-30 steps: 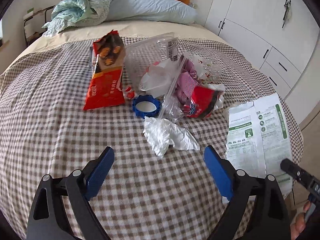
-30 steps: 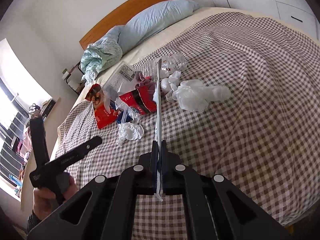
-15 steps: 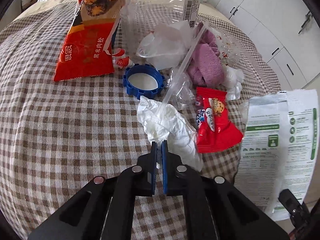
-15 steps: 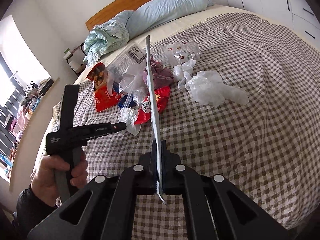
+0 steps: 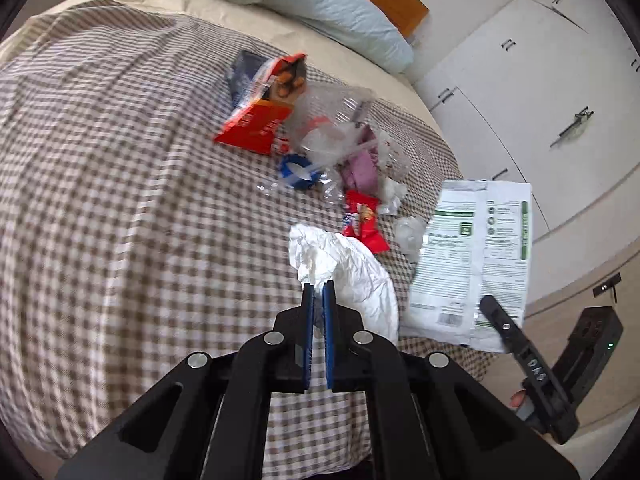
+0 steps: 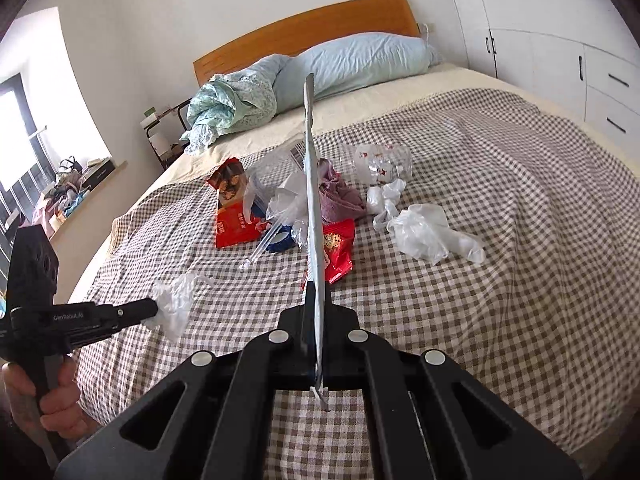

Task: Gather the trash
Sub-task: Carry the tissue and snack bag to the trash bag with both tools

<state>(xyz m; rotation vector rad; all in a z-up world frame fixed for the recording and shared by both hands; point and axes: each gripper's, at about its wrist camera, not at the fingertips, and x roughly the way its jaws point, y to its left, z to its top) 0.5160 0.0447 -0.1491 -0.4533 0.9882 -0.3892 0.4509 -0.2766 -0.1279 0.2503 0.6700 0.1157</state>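
Note:
My left gripper [image 5: 318, 286] is shut on a crumpled white tissue [image 5: 348, 272] and holds it just above the checked bedspread [image 5: 120, 220]. The right wrist view shows that tissue [image 6: 174, 304] hanging from the left gripper [image 6: 154, 310] at the left. My right gripper [image 6: 316, 292] is shut on a flat white-and-green paper bag [image 6: 312, 200], seen edge-on and standing upright. In the left wrist view the bag [image 5: 472, 256] faces me, with the right gripper [image 5: 486, 304] at its lower edge. Farther up the bed lie a red snack bag [image 5: 260, 120], a blue lid [image 5: 298, 170] and a small red wrapper [image 5: 362, 220].
Clear plastic bags [image 6: 432, 236], a pink cloth [image 6: 340, 196] and a clear container [image 5: 336, 108] lie in the pile. A blue pillow [image 6: 360, 60] and a bundled quilt [image 6: 236, 104] sit by the wooden headboard [image 6: 300, 28]. White wardrobes [image 5: 520, 80] stand to the right of the bed.
My left gripper went in over the white tissue, shut on it and drew back with it lifted. My right gripper rose a little with the paper bag, which now stands more upright.

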